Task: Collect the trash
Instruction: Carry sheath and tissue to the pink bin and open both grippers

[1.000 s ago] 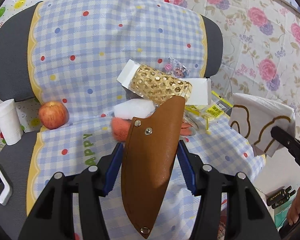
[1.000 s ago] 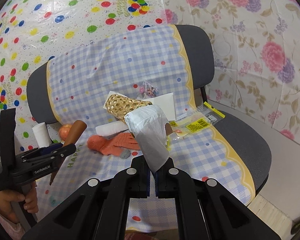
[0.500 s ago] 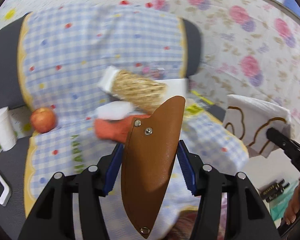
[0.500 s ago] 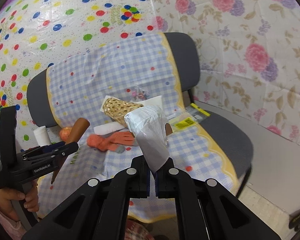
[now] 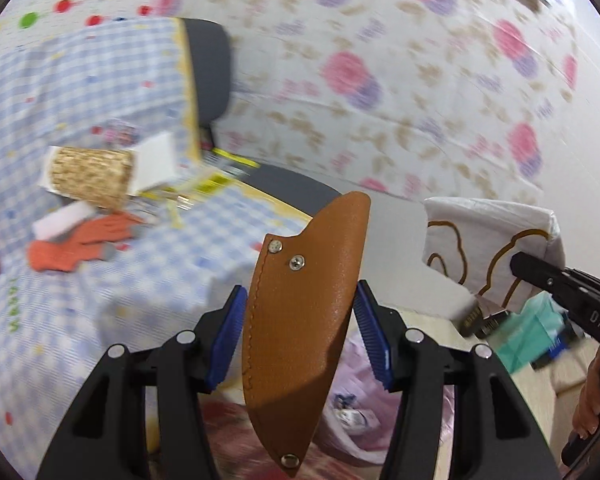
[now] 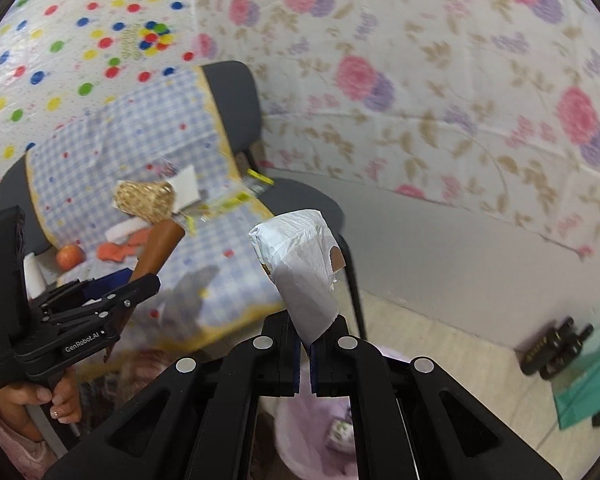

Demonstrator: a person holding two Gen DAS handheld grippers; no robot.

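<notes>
My left gripper (image 5: 300, 292) is shut on a brown leather sheath (image 5: 308, 320), its blue pads pressing both edges; the right wrist view shows the same gripper (image 6: 112, 292) and sheath (image 6: 160, 244) at the left. A crumpled white paper wrapper (image 6: 300, 264) with brown markings stands up from my right gripper (image 6: 306, 336), which is shut on it. In the left wrist view that wrapper (image 5: 488, 232) shows at the right. Below both grippers lies a lilac plastic bag (image 6: 320, 428) (image 5: 356, 400) with some scraps inside.
A chair with a checked cloth (image 5: 100, 300) is at the left, bearing a woven tube (image 5: 88, 176), an orange glove (image 5: 80, 240), a white sponge (image 5: 60, 224), a yellow packet (image 5: 216, 180) and an apple (image 6: 70, 256). Black gadgets (image 6: 552, 348) and a teal bag (image 6: 588, 384) lie on the floor.
Both grippers have swung right, away from the chair seat, still holding the sheath and the wrapper. The chair has slid to the left of both views and the lilac bag has appeared below.
</notes>
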